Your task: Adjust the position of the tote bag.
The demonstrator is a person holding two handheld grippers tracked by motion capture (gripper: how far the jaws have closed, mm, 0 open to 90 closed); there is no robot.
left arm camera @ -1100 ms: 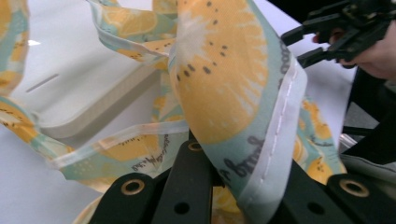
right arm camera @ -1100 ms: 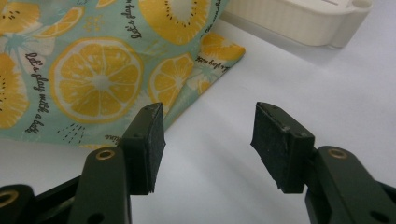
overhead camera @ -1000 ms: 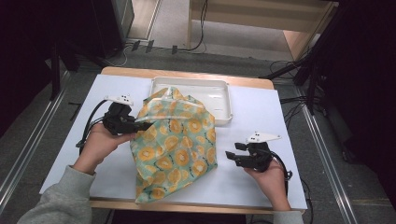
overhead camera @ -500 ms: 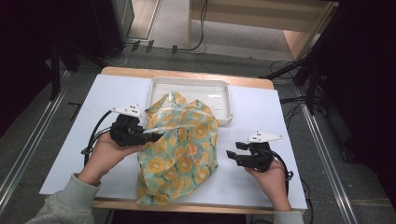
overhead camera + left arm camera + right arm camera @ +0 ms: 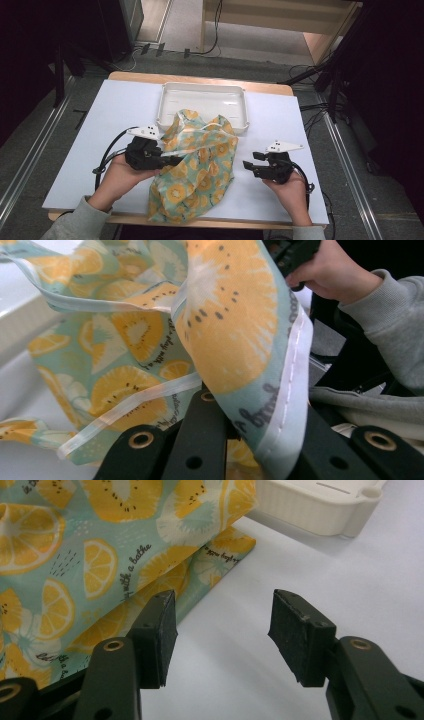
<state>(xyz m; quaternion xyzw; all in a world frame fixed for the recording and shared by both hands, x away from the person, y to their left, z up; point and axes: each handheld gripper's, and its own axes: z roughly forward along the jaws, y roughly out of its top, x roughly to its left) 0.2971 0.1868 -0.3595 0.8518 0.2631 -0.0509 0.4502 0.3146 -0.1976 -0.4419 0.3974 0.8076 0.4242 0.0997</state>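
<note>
Cloth: teal fabric with orange citrus-slice print [image 5: 200, 165], bunched up mid-tabletop, far edge draped over the white plastic tray's [image 5: 202, 100] near rim
Left gripper [image 5: 172, 161]: jaws pinched on the cloth's white-hemmed edge, holding a fold up
Right gripper [image 5: 248, 167]: jaws spread, nothing between them, just beside the cloth on the pale tabletop [image 5: 100, 130]

Cloth [image 5: 200, 165] on table [image 5: 90, 150], before tray [image 5: 202, 93].

High view looks steeply down from above the table's [image 5: 100, 130] near edge, facing forward. Each gripper view sits low and close. All three share the lemon-print cloth [image 5: 200, 165] and white tray [image 5: 200, 97].
</note>
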